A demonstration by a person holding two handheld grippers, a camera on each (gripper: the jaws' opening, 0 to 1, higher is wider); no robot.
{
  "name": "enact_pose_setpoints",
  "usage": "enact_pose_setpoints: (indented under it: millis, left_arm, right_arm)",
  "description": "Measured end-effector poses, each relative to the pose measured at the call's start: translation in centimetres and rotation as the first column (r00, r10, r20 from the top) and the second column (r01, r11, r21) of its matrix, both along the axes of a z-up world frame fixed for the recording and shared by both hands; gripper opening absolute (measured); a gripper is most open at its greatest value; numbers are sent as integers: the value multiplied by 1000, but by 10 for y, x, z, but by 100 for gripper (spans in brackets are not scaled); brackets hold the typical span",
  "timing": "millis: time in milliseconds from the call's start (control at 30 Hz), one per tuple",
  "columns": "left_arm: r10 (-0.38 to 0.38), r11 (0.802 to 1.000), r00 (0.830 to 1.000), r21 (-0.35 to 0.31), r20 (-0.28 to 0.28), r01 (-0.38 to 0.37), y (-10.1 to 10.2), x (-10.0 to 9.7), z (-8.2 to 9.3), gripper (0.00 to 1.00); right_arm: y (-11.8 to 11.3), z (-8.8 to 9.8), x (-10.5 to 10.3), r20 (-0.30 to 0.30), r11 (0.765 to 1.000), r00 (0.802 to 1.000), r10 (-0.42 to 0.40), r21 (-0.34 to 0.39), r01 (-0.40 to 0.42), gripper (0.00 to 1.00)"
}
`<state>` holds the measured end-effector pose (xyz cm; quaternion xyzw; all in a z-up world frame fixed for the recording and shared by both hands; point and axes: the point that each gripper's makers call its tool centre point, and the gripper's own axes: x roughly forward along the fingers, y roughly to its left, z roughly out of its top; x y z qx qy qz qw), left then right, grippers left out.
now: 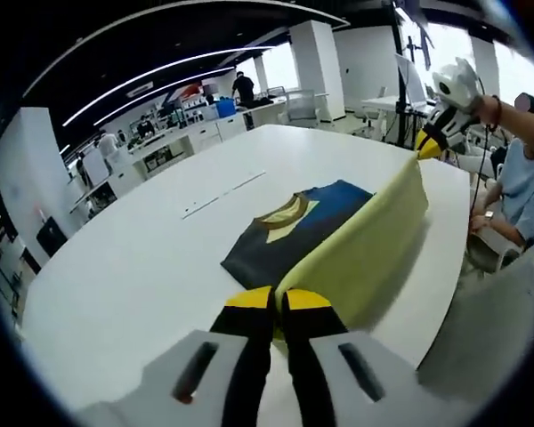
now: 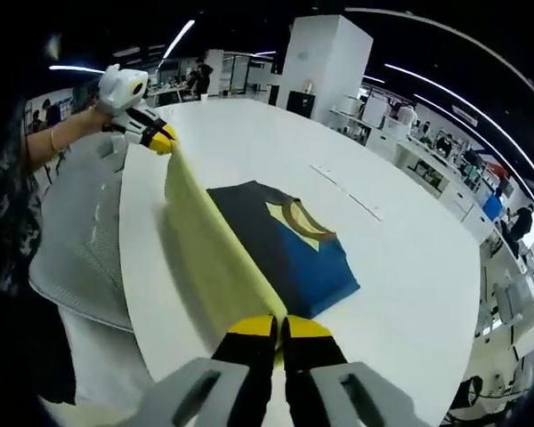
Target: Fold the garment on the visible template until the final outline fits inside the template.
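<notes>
A garment with a dark and blue body [image 1: 289, 233] and a tan collar [image 1: 285, 211] lies on the white table [image 1: 142, 258]. Its yellow part [image 1: 365, 245] is lifted off the table as a taut sheet. My left gripper [image 1: 277, 307] is shut on one corner of that yellow edge. In the same view my right gripper [image 1: 430, 142] pinches the other corner at the upper right. In the right gripper view my right gripper [image 2: 278, 334] is shut on the yellow fabric [image 2: 209, 249], and my left gripper [image 2: 158, 135] holds the far corner. The blue body [image 2: 289, 249] lies flat beside it.
Thin line marks [image 1: 222, 194] run across the table beyond the garment, seen again as marks [image 2: 349, 193]. A grey mesh chair [image 2: 80, 231] stands at the table's edge. A person [image 1: 521, 191] sits at the right. Desks and people fill the room behind.
</notes>
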<state>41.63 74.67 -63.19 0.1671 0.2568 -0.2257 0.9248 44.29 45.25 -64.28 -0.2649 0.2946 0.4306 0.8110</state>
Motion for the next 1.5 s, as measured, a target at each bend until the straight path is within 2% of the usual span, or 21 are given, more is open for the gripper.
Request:
enact_pose_setpoints:
  millis: [100, 267, 600, 767, 900, 1000, 1167, 1267, 1367, 1433, 1500]
  left_arm:
    - [14, 1000, 999, 20, 35, -15, 1, 13, 6, 1]
    - [75, 997, 994, -10, 81, -75, 6, 34, 14, 1]
    - [121, 992, 979, 1, 163, -123, 9, 73, 20, 1]
    - [124, 990, 972, 35, 198, -134, 12, 93, 21, 1]
    - [121, 989, 971, 59, 207, -135, 13, 108, 17, 1]
    - [129, 987, 969, 63, 211, -145, 15, 118, 14, 1]
    - [157, 984, 964, 51, 216, -172, 17, 135, 8, 1]
    - [157, 982, 964, 66, 212, -175, 16, 144, -1, 1]
    - [153, 982, 969, 84, 195, -172, 17, 154, -13, 1]
    - [153, 983, 970, 75, 189, -170, 17, 159, -20, 1]
    - [158, 979, 971, 96, 177, -177, 19, 164, -31, 1]
  right_arm:
    - [3, 5, 13, 21, 1000, 1000, 3, 0, -3, 0]
    - [6, 12, 34, 54, 1000, 998, -13, 12, 12, 0]
    - [10, 18, 71, 96, 998, 993, -61, 39, 58, 0]
    - [12, 24, 92, 121, 993, 987, -108, 69, 100, 0]
    - [13, 23, 109, 151, 991, 980, -131, 47, 125, 0]
    - [15, 19, 121, 152, 986, 975, -164, 55, 158, 0]
    - [16, 7, 136, 162, 981, 968, -191, 22, 190, 0]
    - [14, -3, 146, 162, 976, 963, -214, 4, 216, 0]
    - [12, -13, 157, 144, 966, 955, -259, 20, 259, 0]
    - [11, -20, 163, 146, 963, 953, -267, 15, 268, 0]
    - [13, -29, 169, 128, 960, 952, -280, 28, 279, 0]
